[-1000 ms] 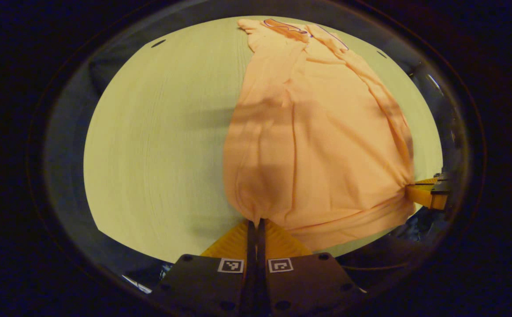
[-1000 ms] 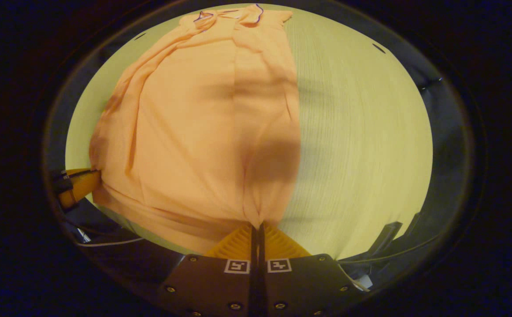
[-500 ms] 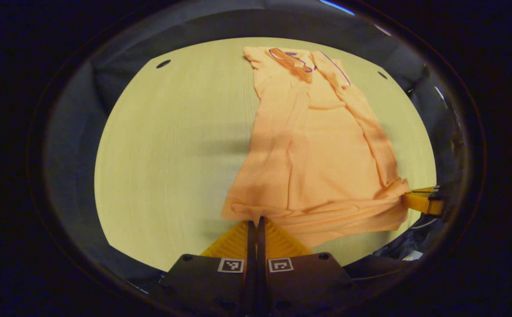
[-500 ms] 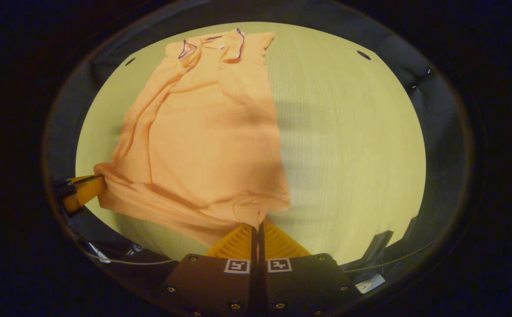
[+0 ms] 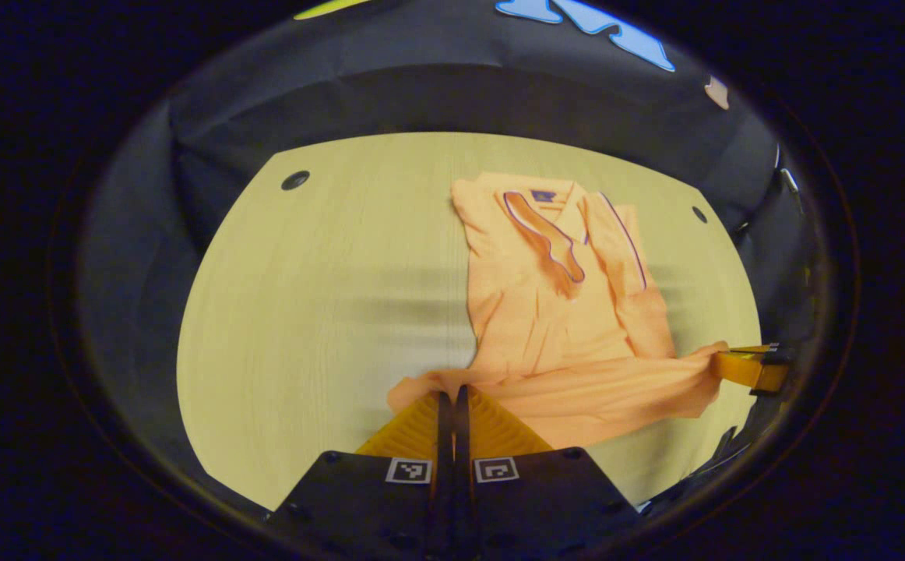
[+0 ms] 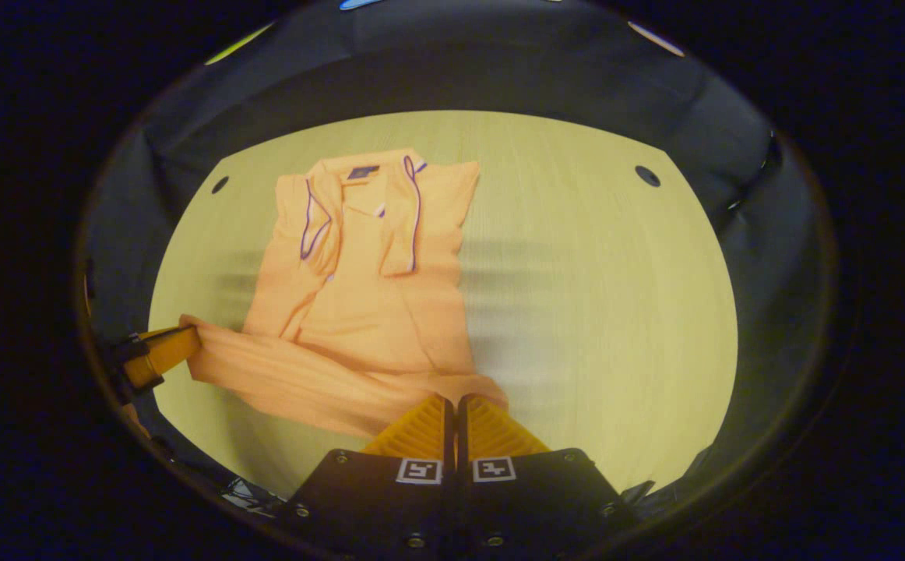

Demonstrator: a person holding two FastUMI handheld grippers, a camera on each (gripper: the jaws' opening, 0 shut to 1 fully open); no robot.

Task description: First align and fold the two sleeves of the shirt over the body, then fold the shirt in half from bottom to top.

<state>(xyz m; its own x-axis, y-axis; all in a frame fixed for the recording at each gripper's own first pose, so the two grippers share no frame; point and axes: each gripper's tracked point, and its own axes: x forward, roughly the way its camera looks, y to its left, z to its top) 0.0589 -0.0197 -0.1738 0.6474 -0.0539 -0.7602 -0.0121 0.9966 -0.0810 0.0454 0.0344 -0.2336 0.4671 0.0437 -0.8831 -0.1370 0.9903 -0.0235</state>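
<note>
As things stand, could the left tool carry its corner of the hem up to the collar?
Probably yes. The left tool is shut on the shirt hem, the collar lies straight ahead, and nothing sits on the table between them. The right tool grips the other corner.

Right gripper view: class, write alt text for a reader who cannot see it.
An orange shirt lies collar-up on a pale wooden table, its bottom hem pinched by the right gripper at bottom centre and by the left gripper at far left.

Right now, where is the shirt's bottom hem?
In both gripper views the hem is lifted off the table, stretched between left gripper and right gripper.
</note>
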